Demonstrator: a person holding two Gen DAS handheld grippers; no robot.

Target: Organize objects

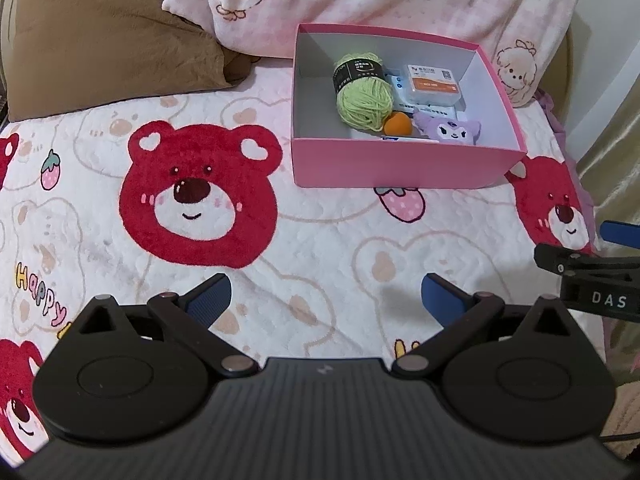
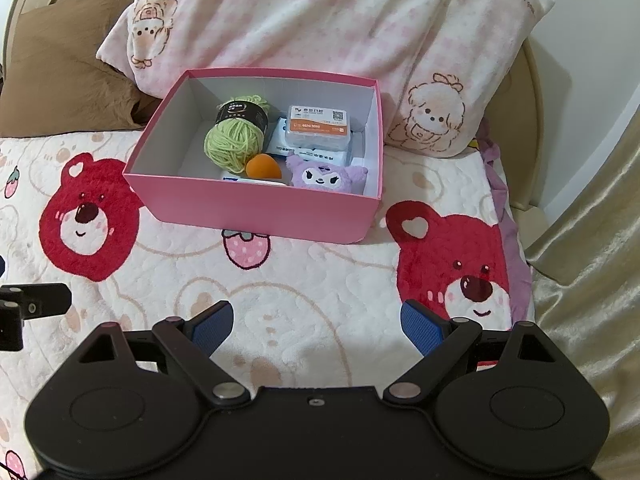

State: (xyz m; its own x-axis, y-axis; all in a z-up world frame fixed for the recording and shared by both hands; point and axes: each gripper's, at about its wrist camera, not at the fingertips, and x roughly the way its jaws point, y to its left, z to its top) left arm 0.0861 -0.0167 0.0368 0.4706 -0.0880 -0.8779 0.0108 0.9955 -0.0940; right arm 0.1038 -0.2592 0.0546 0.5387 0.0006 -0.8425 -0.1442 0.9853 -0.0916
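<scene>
Pink box [image 2: 256, 210], holding yarn [image 2: 232, 142] and plush [image 2: 324, 176], lies ahead of both wide-open, empty grippers, nearer the right gripper [image 2: 318, 328] than the left gripper [image 1: 326, 300].

A: Print on the clear plastic case [image 2: 320, 128] in the pink box [image 2: 256, 208] is too small to read, same for the yarn [image 2: 232, 144] label.

B: Yep. A blue-and-white packet [image 2: 256, 180] at the box's 6 o'clock hides behind the front wall, and the other gripper [image 1: 592, 276] gets cut off at 3 o'clock.
</scene>
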